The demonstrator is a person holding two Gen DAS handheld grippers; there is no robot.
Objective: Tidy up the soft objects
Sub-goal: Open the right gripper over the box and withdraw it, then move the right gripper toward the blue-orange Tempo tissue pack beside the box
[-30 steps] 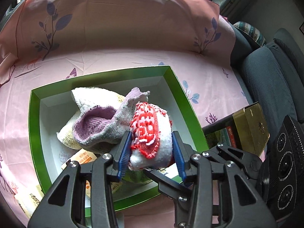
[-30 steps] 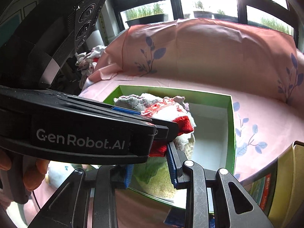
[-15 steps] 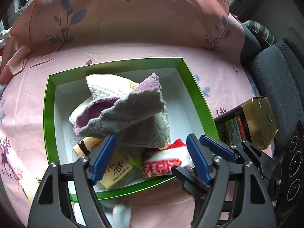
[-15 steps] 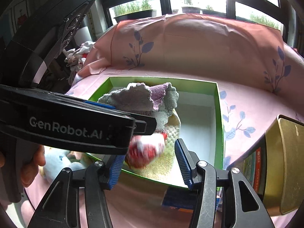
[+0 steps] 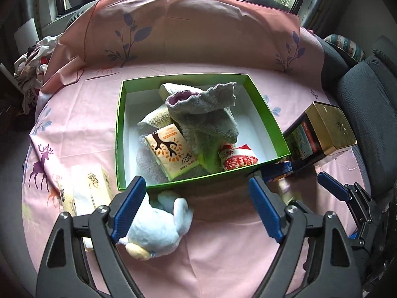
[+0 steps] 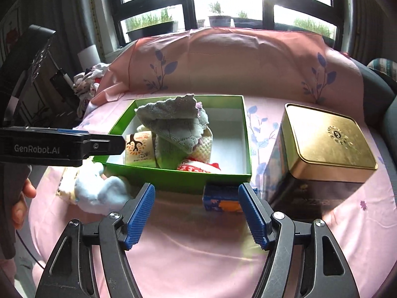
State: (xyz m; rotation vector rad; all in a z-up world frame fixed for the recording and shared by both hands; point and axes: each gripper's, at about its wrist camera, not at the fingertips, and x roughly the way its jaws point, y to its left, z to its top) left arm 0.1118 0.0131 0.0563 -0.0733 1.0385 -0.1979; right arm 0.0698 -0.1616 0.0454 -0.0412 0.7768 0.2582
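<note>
Now both tools stand clear of the green box [image 5: 268,121], on its near side. The left gripper [image 5: 196,208] and the right gripper [image 6: 197,213] have just been opening; their jaws are spread with nothing between them, and the red-and-white sock [image 5: 238,157] lies released in the box's near right corner. That reads as one item stowed and the next pick due.

Likeliest next is the pale blue plush toy [image 5: 158,223], lying on the pink cloth [image 5: 223,260] just outside the box's near wall, partly behind the left gripper's left finger. It calls for a slight shift and a soft, wide pinch.

Just beside the box's near right corner sit a small blue carton [image 6: 218,198] and the gold-lidded tin [image 6: 327,139], which crowds the right.

Inside, grey towels [image 5: 203,114] and a tissue pack [image 5: 171,149] fill the left and middle; open floor remains along the far right.
</note>
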